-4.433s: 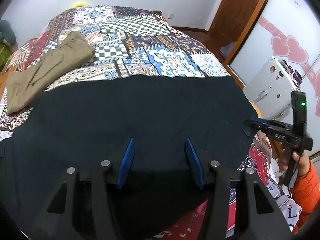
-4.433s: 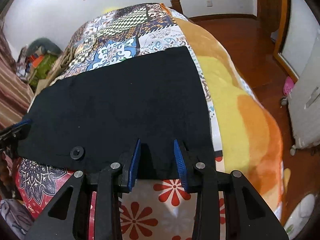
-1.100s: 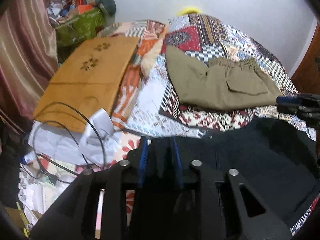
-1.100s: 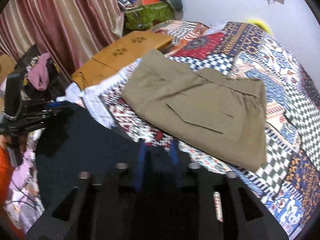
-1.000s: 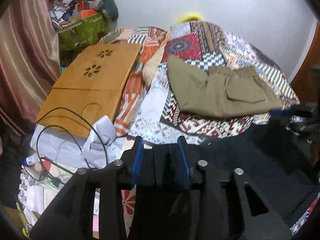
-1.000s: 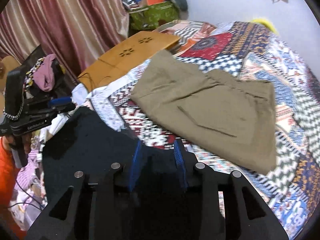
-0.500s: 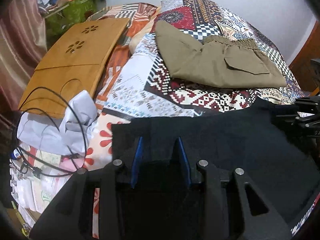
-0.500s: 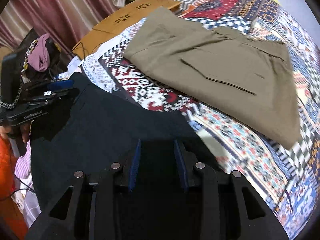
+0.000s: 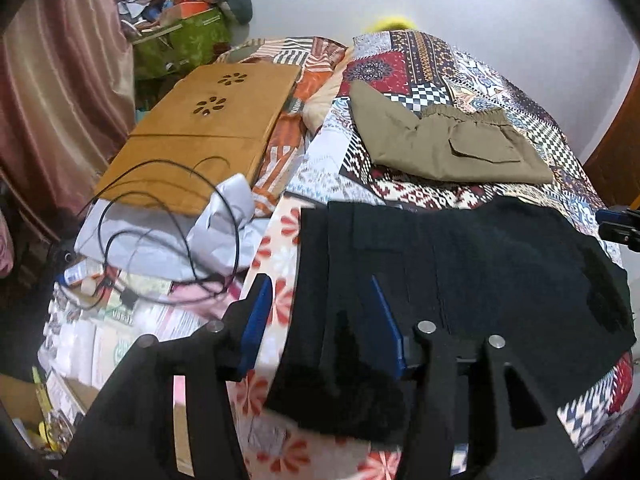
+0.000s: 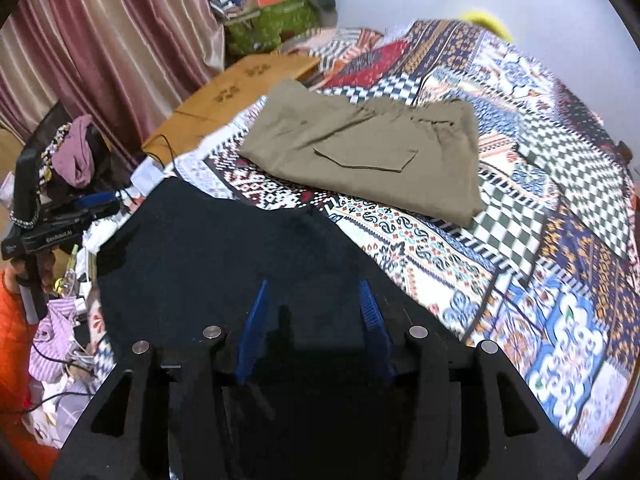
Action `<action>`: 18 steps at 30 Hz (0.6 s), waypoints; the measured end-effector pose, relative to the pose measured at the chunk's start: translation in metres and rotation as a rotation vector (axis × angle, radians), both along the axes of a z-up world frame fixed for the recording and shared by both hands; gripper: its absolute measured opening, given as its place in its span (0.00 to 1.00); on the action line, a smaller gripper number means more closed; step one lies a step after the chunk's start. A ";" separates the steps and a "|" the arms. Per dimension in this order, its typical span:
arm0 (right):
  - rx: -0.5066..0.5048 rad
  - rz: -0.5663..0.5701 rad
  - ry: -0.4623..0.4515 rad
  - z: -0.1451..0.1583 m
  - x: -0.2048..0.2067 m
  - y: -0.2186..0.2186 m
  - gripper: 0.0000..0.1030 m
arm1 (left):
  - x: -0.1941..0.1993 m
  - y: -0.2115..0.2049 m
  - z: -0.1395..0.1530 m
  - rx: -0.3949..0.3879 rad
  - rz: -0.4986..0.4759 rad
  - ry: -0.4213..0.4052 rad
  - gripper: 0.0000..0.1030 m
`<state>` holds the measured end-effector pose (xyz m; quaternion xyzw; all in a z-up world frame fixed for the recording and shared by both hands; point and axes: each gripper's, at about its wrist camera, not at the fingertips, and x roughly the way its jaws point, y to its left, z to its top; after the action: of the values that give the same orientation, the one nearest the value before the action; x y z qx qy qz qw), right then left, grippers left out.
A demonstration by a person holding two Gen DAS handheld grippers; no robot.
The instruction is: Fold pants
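The black pants [image 9: 460, 280] lie folded into a flat rectangle on the bed [image 10: 560, 240], just in front of the tan pants [image 9: 448, 148]. Left gripper [image 9: 320, 320] and right gripper [image 10: 312, 320] both gape wide, holding nothing. Probably one more fold remains.

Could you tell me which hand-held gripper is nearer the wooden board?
Left. The left hand-held gripper is at the bed edge beside the wooden board; the right one is farther across the black pants.

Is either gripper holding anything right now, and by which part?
Nothing is held. The left gripper and right gripper both stand open over the folded black pants, their fingers apart.
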<state>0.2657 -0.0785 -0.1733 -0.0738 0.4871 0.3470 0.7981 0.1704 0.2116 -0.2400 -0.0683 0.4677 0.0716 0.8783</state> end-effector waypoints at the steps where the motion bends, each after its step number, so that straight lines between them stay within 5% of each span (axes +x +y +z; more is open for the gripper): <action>1: 0.005 -0.002 -0.008 0.003 -0.007 -0.003 0.45 | -0.005 -0.001 0.000 -0.006 0.005 0.000 0.50; 18: -0.064 -0.130 -0.027 -0.022 -0.066 -0.073 0.48 | -0.047 -0.010 -0.039 -0.136 0.121 0.050 0.52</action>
<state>0.1995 -0.1517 -0.1955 -0.0725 0.4909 0.2777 0.8226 0.1236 0.2012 -0.2791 -0.1540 0.4882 0.0944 0.8538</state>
